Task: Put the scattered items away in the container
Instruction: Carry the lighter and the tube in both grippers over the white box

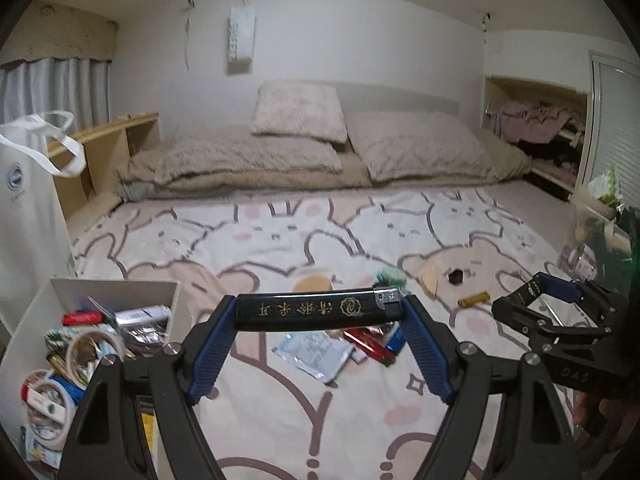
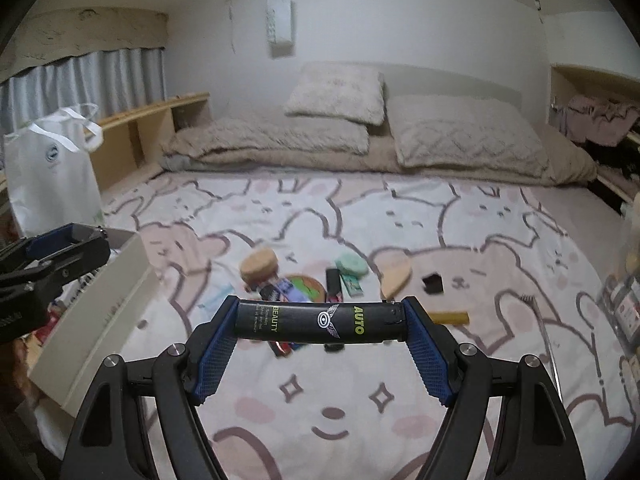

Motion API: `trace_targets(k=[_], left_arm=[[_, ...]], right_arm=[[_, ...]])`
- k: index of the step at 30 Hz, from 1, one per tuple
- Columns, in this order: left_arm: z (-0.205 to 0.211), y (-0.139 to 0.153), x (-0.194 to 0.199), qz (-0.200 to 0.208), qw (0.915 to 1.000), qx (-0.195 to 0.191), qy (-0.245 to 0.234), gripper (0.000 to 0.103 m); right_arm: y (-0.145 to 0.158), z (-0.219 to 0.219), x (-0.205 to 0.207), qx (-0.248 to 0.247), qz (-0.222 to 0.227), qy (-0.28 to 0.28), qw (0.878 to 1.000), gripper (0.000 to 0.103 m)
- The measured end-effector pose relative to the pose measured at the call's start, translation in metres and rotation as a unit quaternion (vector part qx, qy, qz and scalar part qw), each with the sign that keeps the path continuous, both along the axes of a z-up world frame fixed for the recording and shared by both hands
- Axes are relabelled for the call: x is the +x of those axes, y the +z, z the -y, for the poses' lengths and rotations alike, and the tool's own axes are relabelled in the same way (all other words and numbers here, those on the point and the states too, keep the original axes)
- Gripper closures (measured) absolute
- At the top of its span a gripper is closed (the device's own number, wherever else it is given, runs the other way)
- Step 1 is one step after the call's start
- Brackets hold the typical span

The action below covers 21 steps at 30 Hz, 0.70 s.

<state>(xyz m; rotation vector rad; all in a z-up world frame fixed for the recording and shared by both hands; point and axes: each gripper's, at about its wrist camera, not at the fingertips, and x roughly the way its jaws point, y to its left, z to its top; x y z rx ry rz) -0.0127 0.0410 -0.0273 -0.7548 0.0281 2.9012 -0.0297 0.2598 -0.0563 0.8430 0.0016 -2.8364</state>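
Observation:
My left gripper point(image 1: 319, 312) is shut on a black lighter with gold characters point(image 1: 296, 310), held lengthwise between the blue pads above the bed. The white container point(image 1: 120, 288), holding tape rolls, packets and a red lighter, sits at lower left below it. My right gripper point(image 2: 320, 318) is shut on a black lighter printed "AUTO BEAUTY" point(image 2: 304, 322), also gripped end to end. Scattered on the bedspread are a blue-white packet point(image 1: 316, 356), a red lighter point(image 1: 368, 344), a gold tube point(image 2: 450, 317), a small black square point(image 2: 433, 283), a cork-lidded jar point(image 2: 259, 266) and a green round case point(image 2: 351, 266).
A white paper bag point(image 1: 28, 208) stands behind the container at the left. Pillows and a folded blanket point(image 2: 340, 140) lie at the head of the bed. A thin comb point(image 2: 540, 320) and jars point(image 2: 624, 300) sit at the right edge. The left gripper point(image 2: 68, 244) shows above the container's wall point(image 2: 92, 320).

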Motion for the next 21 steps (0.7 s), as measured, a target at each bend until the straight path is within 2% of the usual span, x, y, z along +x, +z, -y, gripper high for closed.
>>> trace_targets(k=[14, 21], left_arm=[[0.05, 0.051, 0.042, -0.091, 0.9949, 0.017, 0.041, 0.022], [0.085, 0.062, 0.057, -0.108, 0.9907, 0.043, 0.071, 0.022]], right_arm=[[0.067, 0.042, 0.038, -0.02, -0.101, 0.052, 0.993, 0.024], [0.084, 0.072, 0.048, -0.011, -0.113, 0.087, 0.99, 0.024]])
